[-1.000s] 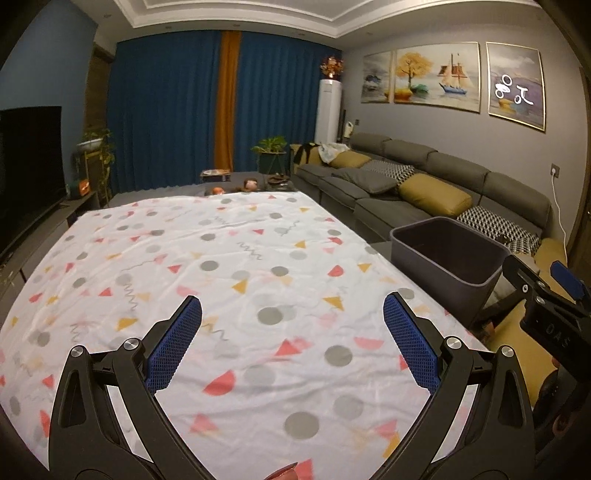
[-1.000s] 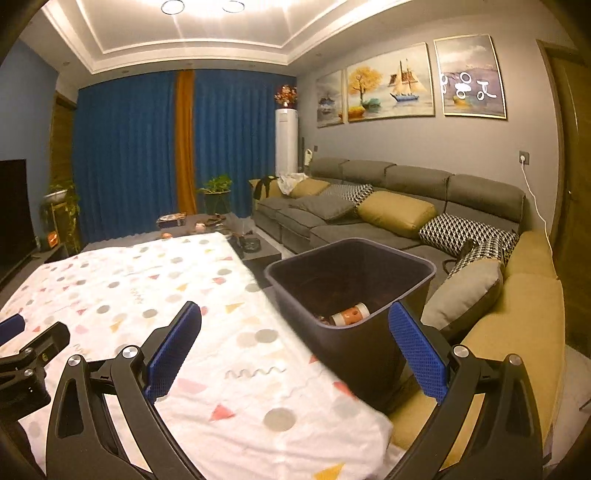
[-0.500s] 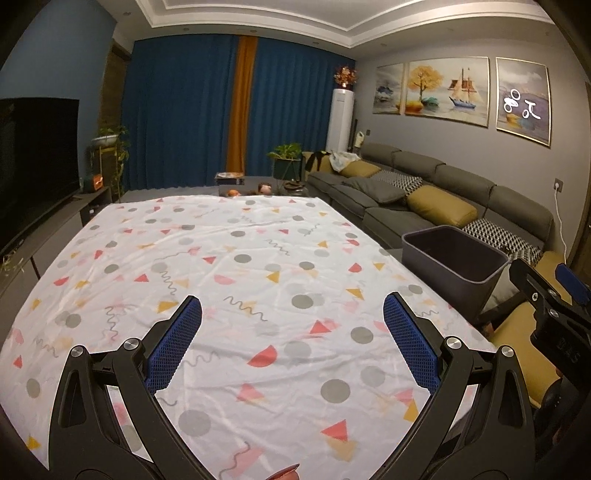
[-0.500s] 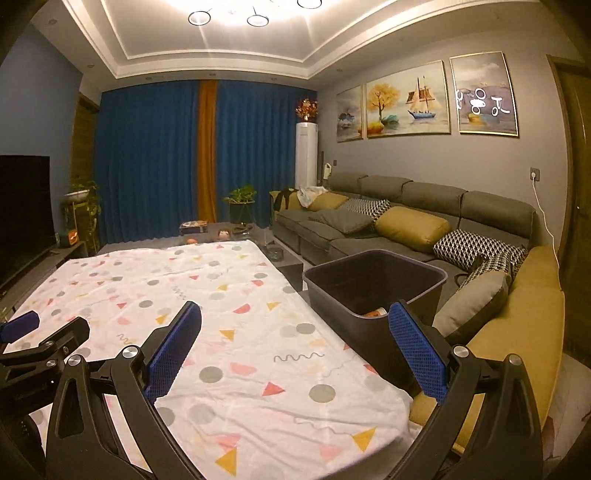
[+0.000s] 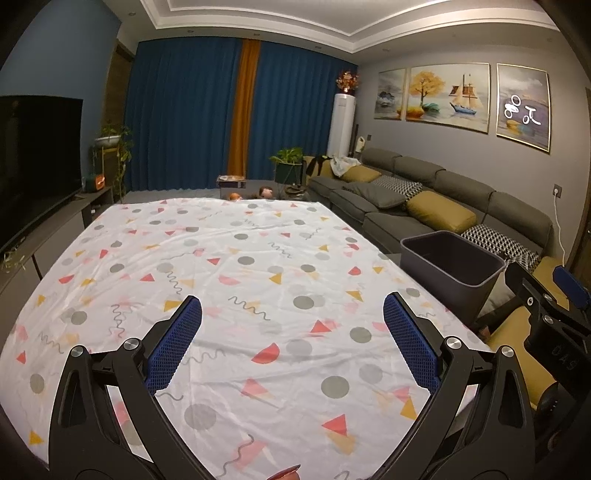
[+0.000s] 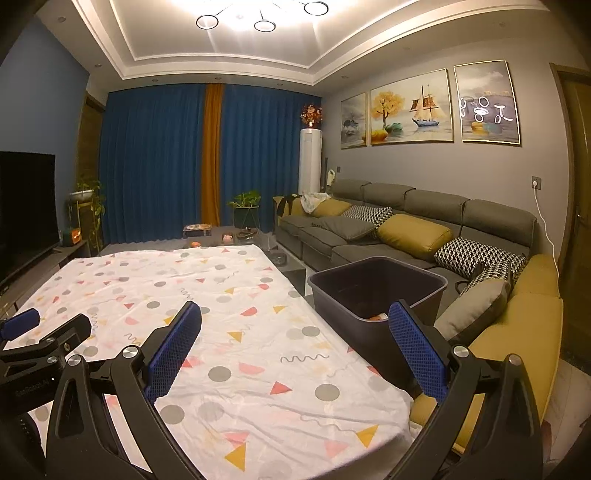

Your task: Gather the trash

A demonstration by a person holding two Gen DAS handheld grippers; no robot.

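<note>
Left wrist: both tools (image 5: 291, 339) (image 6: 295, 343) gape level above tablecloth (image 5: 236, 258).

Left tool (image 5: 291, 332) spread wide, empty; right tool (image 6: 295, 336) likewise.

Dim warm room; ceiling lights (image 6: 258, 16) glare overhead; fisheye edges bent, corners vignetted.

The only lettering sits on the gripper bodies. In the left wrist view, embossed letters that look like "DAS" run along the dark body of the right gripper (image 5: 554, 306), seen upside down and only partly legible. In the right wrist view, small white print on the left gripper (image 6: 44, 339) is too blurred to read.
</note>
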